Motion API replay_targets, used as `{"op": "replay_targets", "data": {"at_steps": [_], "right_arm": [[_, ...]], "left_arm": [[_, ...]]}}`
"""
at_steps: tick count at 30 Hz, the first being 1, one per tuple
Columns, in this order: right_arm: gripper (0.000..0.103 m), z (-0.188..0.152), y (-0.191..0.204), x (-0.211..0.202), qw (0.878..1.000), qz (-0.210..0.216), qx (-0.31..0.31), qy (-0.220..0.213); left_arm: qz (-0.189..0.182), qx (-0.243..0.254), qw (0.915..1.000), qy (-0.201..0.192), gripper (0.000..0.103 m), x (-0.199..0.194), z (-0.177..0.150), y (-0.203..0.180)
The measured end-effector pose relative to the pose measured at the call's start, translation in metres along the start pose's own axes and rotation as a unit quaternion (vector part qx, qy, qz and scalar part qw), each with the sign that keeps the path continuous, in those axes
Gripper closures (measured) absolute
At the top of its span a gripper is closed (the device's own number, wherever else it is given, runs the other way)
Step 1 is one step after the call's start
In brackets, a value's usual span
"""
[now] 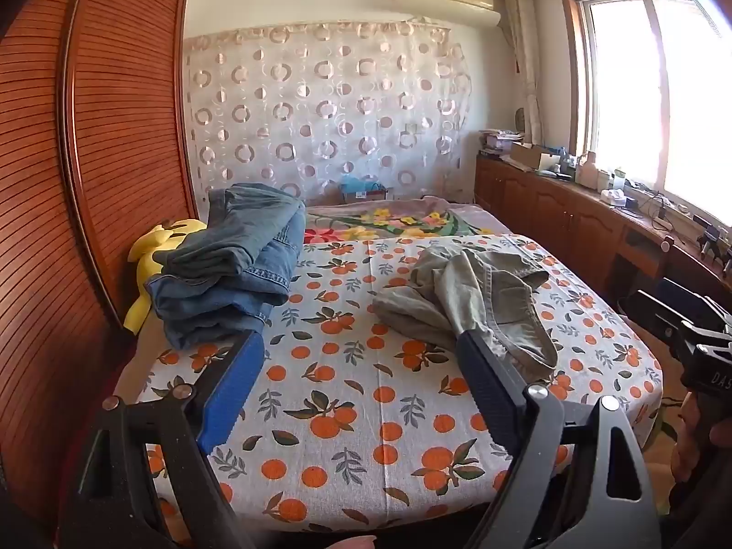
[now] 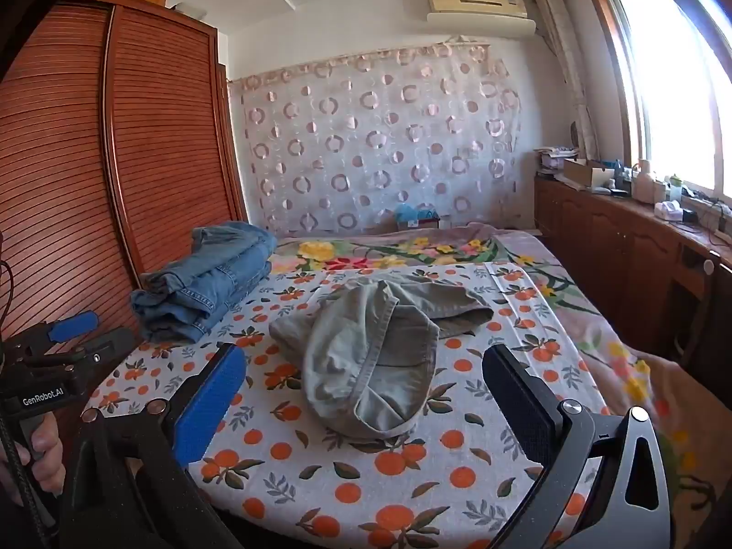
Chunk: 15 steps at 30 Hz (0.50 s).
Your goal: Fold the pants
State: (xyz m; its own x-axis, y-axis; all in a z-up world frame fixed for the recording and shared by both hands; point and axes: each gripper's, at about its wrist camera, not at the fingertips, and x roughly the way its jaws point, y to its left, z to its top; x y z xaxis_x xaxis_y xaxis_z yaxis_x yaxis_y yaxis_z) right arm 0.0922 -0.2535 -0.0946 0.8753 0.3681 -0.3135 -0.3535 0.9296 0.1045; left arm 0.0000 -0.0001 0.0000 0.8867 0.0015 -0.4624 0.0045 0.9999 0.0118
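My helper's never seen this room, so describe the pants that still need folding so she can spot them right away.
Find the bed with the orange-print sheet. Near its middle lies a crumpled heap of grey-green pants. The only other pants are blue jeans, neatly stacked by the wooden wardrobe.

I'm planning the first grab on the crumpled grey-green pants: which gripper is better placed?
Probably the right gripper: the crumpled pants lie centred between its open fingers. From the left gripper they sit off to its right side.

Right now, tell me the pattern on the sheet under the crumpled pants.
Oranges with leaves on a white sheet, clearest in the right wrist view.
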Motion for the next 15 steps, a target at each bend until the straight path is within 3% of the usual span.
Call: {"op": "replay_targets", "data": {"at_steps": [15], "right_arm": [[0.0, -0.0012, 0.0022, -0.0031, 1.0, -0.008, -0.005, 0.003]], "left_arm": [[-0.003, -0.005, 1.0, 0.001, 0.016, 0.0, 0.0, 0.0003]]}}
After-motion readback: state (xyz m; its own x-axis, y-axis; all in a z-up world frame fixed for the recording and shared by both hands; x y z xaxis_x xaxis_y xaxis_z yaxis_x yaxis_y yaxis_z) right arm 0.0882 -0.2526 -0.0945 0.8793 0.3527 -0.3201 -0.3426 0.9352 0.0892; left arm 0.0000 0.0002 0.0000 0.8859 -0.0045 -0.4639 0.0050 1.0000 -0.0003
